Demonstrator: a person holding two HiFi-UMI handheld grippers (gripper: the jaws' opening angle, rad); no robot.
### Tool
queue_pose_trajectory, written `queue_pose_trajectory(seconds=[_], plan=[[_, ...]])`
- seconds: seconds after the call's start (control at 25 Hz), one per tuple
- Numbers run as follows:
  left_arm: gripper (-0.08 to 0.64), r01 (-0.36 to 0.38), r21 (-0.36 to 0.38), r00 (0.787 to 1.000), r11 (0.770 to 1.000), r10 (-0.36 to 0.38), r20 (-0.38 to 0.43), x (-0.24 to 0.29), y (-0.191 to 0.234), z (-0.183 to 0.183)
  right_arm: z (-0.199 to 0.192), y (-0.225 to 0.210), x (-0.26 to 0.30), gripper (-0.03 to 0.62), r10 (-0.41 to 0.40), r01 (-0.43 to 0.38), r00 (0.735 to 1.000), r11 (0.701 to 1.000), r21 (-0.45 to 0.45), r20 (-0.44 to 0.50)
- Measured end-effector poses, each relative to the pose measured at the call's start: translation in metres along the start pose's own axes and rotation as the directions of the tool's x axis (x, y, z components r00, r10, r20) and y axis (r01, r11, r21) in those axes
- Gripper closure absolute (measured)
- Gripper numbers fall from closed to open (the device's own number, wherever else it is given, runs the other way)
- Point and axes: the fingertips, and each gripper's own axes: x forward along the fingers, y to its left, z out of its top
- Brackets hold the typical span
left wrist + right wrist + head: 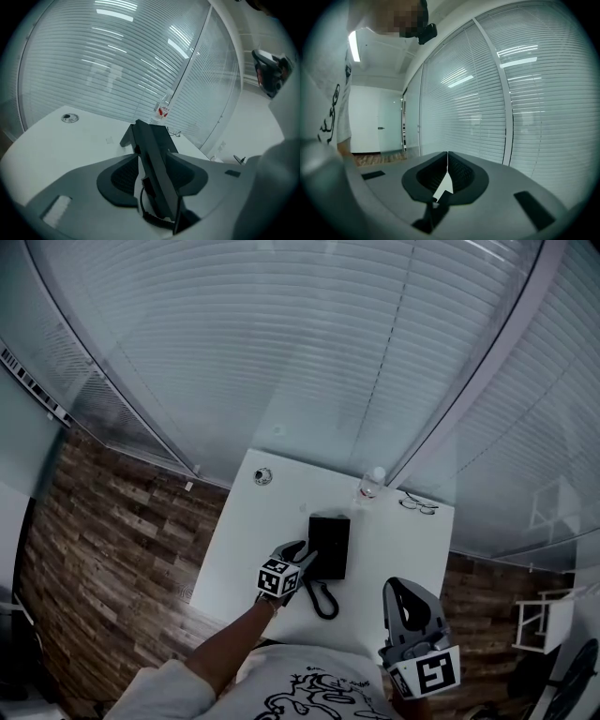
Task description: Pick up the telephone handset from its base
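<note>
From the head view, my left gripper (302, 559) reaches out over the white tabletop (244, 549) to the near left corner of the black phone (330, 545). From here I cannot tell the handset apart from the base. The cord (323, 601) loops on the tabletop just in front of the phone. A bottle (372, 482) stands near the far edge, with glasses (418, 505) to its right. My right gripper (405, 592) hangs near my body at the lower right, well apart from the phone.

In the left gripper view, my left gripper (153, 157) has its fingers spread wide, with the handset (150, 145) running lengthwise between them. A strip of white tabletop (70, 145) shows between the left finger and the handset, so the fingers are not clamped on it. The handset lies on its base (125, 137), whose far corner sticks out to the left. The cord (150, 218) curls below, near the camera. The bottle (163, 108) stands beyond, against the blinds (117, 61).

In the right gripper view, my right gripper (447, 157) has its fingers pressed together, with only a thin seam between them and nothing held. They point at the blinds (534, 93). My shirt (333, 103) fills the left edge.
</note>
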Motion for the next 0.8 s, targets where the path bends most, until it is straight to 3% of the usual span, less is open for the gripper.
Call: queue_pose_trajectory(seconds=[0.28,0.44,0.8], plan=[[0.368,0.032,-0.06,0.999,0.998,-0.033,-0.021,0.018,0.004,-0.011,-0.006,-0.004,0.005,0.586,-0.003,0.004,1.0,1.0,0.02,-0.01],[0.37,0.034,-0.05,0.999,0.998,-0.036,-0.028,0.023,0.003,-0.011,-0.007,-0.006,0.006,0.586,-0.007,0.008,1.0,1.0,0.026,-0.01],[0.439,-0.02,-0.063,1.0,0.998,0.019,-0.007,0.017,-0.004,-0.004,-0.009,-0.008,0.002,0.586,-0.011,0.012,1.0,0.999,0.046,-0.013]])
